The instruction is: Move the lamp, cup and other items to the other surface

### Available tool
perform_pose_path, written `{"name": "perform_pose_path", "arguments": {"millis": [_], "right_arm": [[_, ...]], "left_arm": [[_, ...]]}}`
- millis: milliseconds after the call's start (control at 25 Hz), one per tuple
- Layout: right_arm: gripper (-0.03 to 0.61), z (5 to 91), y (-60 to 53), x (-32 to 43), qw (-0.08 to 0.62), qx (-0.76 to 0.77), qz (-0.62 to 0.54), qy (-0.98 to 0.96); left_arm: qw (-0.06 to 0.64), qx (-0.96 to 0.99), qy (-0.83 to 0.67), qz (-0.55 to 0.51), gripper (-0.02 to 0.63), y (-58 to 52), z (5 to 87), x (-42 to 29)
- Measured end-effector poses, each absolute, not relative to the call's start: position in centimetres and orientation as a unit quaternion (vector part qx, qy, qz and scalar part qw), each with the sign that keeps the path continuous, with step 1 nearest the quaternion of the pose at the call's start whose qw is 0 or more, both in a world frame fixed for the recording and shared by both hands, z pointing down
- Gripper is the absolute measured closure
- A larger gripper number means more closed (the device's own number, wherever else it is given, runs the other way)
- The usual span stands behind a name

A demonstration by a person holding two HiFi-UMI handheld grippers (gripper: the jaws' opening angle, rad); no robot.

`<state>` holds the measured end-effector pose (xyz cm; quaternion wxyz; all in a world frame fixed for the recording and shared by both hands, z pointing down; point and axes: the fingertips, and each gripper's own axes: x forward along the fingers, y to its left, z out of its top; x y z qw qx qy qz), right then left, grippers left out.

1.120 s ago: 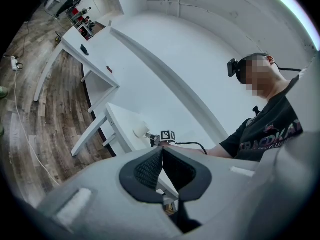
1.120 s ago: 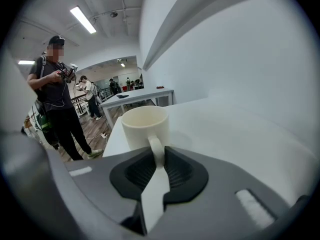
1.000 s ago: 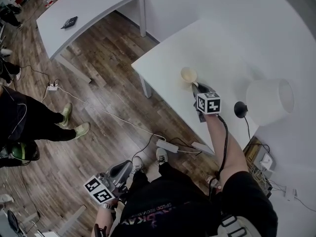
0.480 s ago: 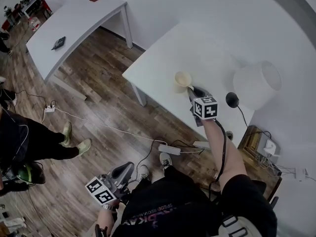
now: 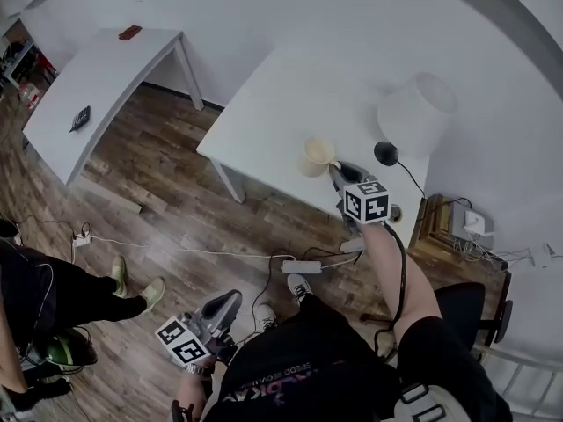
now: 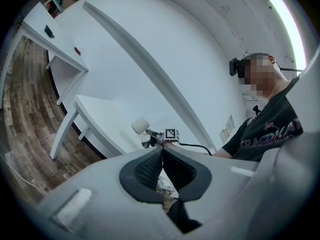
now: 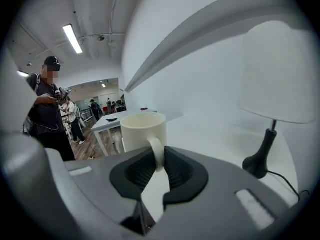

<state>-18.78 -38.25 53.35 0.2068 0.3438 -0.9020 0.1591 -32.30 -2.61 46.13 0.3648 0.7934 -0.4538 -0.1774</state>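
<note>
Cup (image 7: 143, 131) is pinched by its handle in your right hand-held gripper (image 7: 159, 159), left hand-held gripper (image 6: 161, 151) pressed together; carry it to the far worktop (image 5: 101, 73).

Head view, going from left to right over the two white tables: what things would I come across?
dark flat item on the far table → small reddish item → cup, its handle pinched in the right gripper jaws → lamp

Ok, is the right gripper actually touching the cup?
Touching. The right gripper view shows the right gripper with its jaws closed on the handle of the cup.
</note>
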Motion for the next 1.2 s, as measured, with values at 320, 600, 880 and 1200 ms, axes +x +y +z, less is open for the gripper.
{"name": "perform_pose_path", "arguments": {"millis": [320,600,880,1200], "right_arm": [[0.531,50.6,-32.5,-11.5,0.176,0.416,0.162,-0.877],[0.534,48.4,-25.5,-0.8,0.133,0.512,0.162,-0.833],[0.537,48.5,-17.2,14.8,0.119,0.633,0.181,-0.743],[0.538,49.2,-6.0,31.0,0.104,0.716,0.196,-0.662]], "left_arm": [[0.369,0.837,-0.370,-0.160,0.609,-1.7,45.7,-30.5],[0.387,0.880,-0.255,-0.106,0.609,-0.4,46.7,-25.0],[0.394,0.908,-0.128,-0.057,0.609,-1.0,45.6,-17.0],[0.392,0.919,-0.043,-0.023,0.609,2.3,45.6,-5.1]]}}
